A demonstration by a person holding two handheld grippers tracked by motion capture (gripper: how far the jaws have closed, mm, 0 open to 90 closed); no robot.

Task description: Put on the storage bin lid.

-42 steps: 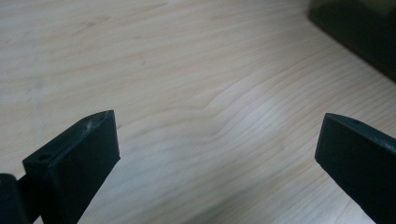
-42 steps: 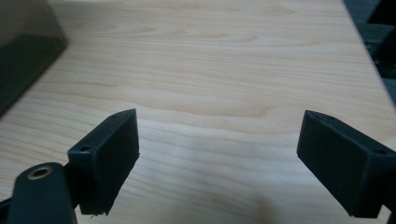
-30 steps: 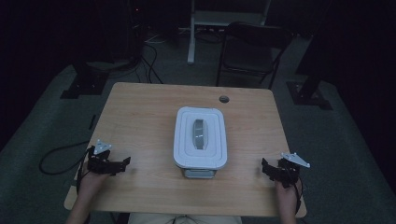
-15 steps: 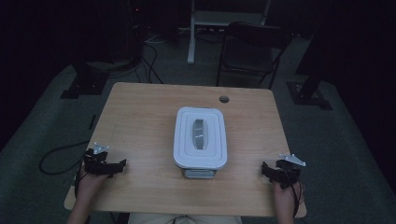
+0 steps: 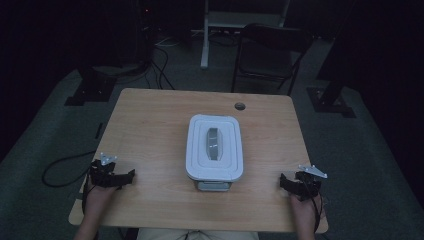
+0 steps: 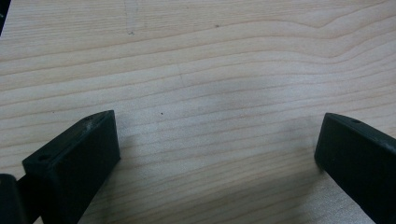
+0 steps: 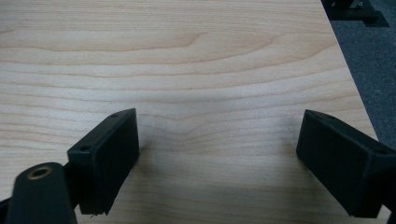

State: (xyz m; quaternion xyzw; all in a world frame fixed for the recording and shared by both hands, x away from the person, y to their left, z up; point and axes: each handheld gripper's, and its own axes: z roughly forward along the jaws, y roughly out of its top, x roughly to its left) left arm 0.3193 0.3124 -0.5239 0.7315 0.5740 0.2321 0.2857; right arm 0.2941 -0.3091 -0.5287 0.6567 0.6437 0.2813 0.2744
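— Where do our fingers stand? 
— On the left gripper (image 5: 131, 174) the fingers (image 6: 74, 161) are spread wide with only bare wood grain between them. The right gripper (image 5: 283, 181) is the same: its fingers (image 7: 105, 158) are released and hold nothing, low over the desk (image 5: 150, 125) near its front right corner. 
— And the thing we are after? 
— The white box (image 5: 214, 147) sits near the middle of the desk, between our two grippers and well apart from both. Its lid (image 5: 197, 145) is on, with a greyish handle or window (image 5: 213, 144) running along the centre. 
— How do we expect it to handle? 
— We judge it to be hard plastic: stiff, smooth, probably slippery under the fingers, and light unless it is full. We cannot see what is inside. 
— Where do we take hold? 
— At the front end a small tab or clasp (image 5: 214, 186) sticks out below the lid's rim; that looks like a place to pinch. Otherwise we would take the two long sides, one gripper each, just under the rim, so the box doesn't slide. 
— Any writing or brand? 
— None we can read; the light is dim and the box is too small in the high view. Beyond it, a round cable hole (image 5: 240, 106) sits near the far edge, and a chair (image 5: 270, 55) stands behind the desk.
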